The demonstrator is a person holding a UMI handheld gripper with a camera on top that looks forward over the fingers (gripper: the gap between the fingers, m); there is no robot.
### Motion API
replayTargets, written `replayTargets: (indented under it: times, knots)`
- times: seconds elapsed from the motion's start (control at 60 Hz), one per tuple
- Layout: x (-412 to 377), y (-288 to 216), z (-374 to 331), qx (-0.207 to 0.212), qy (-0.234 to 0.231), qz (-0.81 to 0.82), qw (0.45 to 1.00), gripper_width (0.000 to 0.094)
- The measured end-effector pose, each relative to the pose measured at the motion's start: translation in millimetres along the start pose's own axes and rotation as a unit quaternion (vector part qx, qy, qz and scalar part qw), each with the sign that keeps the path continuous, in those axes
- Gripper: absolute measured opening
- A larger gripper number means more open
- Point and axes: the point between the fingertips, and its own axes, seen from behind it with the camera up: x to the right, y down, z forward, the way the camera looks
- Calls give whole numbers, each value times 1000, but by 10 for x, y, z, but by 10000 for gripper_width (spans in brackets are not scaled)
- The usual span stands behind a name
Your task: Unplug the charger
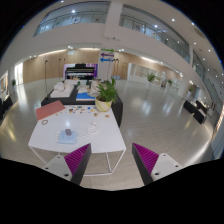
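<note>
The gripper (112, 165) is held high and well back, its two fingers spread wide apart with nothing between them, magenta pads (75, 160) facing inward; that open, raised stance reads as an approach or survey posture, not a grasp. Just beyond the left finger stands a white tabletop (95, 148), placed in the open floor (160, 110) of a large atrium. On it lie a reddish flat object (49, 110) at the far left corner, a small purple-and-white item (68, 133) near the middle, and a small pale item (91, 128) beside it (too small to identify). The charger itself cannot be picked out with certainty; my guess is that it is one of these small things on the tabletop, or plugged in somewhere out of sight. Behind the tabletop a potted plant (105, 95) stands against a sofa (70, 90), likely marking off a lounge area. Farther still, a balcony (150, 30) with a railing rings the upper level.
</note>
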Motion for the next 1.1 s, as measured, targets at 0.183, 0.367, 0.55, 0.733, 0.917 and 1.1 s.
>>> replayTargets:
  times: [0.183,0.367,0.55,0.733,0.917,1.1]
  knots:
    - [-389,106,135,0,-41,-10,999,850]
    - [-1103,325,559,9,-83,-10,996,854]
    - [-1785,573,1045,29,-118,-17,992,855]
    - [-2472,706,1701,72,-153,-16,985,855]
    - [-2938,700,2470,98,-154,-15,983,854]
    - [-3113,522,3199,124,-131,-3,984,860]
